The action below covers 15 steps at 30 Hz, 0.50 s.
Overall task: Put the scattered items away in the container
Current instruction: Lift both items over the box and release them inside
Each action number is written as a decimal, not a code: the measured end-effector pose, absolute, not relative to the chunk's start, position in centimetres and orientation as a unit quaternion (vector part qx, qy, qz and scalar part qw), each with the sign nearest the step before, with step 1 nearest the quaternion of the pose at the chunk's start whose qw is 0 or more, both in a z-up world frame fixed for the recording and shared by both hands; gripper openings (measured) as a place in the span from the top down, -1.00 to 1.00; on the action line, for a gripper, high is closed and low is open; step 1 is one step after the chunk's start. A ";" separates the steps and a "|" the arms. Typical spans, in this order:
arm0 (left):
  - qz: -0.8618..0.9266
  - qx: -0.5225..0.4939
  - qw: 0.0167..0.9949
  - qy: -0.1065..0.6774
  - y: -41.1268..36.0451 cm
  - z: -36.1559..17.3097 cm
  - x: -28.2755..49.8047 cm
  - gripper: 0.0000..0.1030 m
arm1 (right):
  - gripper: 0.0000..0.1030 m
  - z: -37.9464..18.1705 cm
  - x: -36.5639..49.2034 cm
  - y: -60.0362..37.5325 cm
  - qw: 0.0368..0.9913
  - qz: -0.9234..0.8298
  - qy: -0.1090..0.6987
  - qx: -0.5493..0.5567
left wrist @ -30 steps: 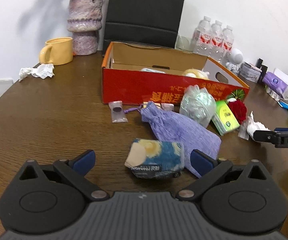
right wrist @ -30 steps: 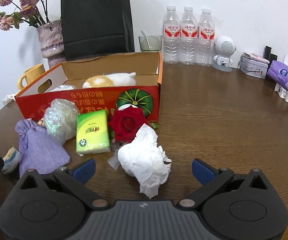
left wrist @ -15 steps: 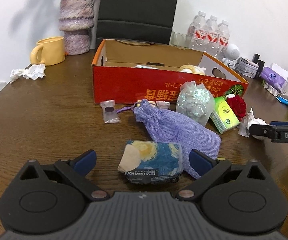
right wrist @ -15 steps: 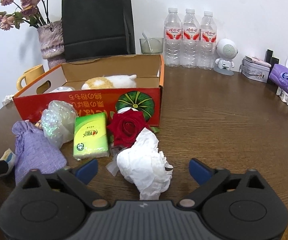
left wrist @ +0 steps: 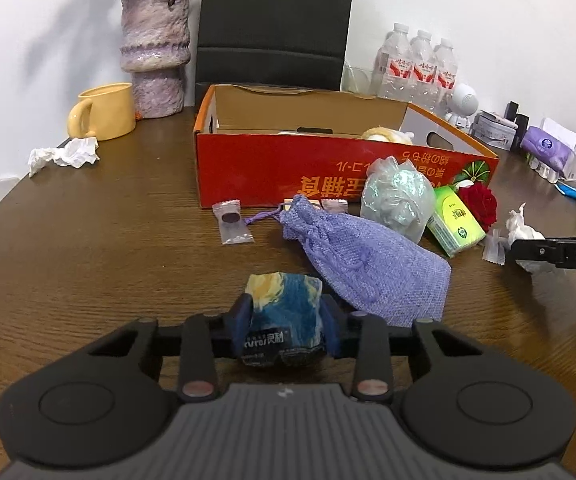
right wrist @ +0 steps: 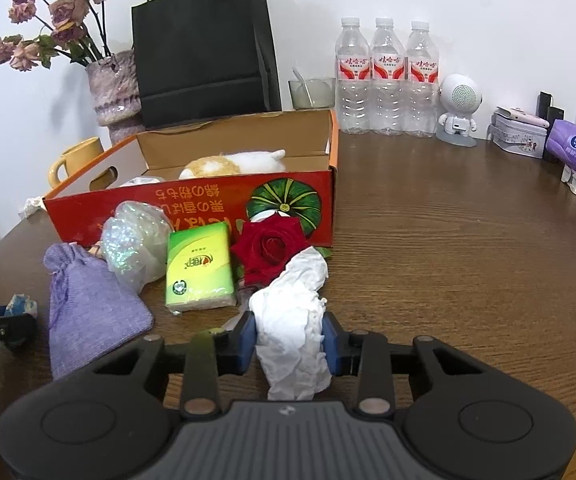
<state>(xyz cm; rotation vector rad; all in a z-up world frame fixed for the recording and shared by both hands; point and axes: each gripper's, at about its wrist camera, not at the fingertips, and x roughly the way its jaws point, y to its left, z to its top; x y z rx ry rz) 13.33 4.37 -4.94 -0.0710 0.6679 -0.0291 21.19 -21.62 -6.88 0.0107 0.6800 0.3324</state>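
Where box wall (right wrist: 192, 208) hides: plush (right wrist: 232, 162).

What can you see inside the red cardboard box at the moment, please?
Inside the red cardboard box, a white and orange plush toy lies against the back wall, with something white beside it. The front wall hides the box floor and anything lower.

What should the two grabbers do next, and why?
Probably lift both and carry them to the red box. The left gripper is closing on the blue tissue pack, the right gripper on the crumpled white paper; both items sit on the table, outside the box.
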 end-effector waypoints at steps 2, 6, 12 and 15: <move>-0.015 -0.037 0.944 0.326 4.4 -4.9 13.2 0.29 | 0.36 -6.8 21.0 -21.6 0.930 0.163 0.330 0.006; -0.014 -0.046 0.947 0.318 4.6 -4.4 12.8 0.29 | 0.36 -6.4 20.6 -21.7 0.932 0.164 0.322 0.009; -0.018 -0.056 0.956 0.288 5.1 -2.2 12.6 0.29 | 0.36 -4.8 20.5 -22.0 0.935 0.177 0.305 0.032; -0.025 -0.054 0.965 0.256 5.0 -0.1 13.3 0.29 | 0.36 -2.9 20.9 -21.6 0.942 0.186 0.278 0.037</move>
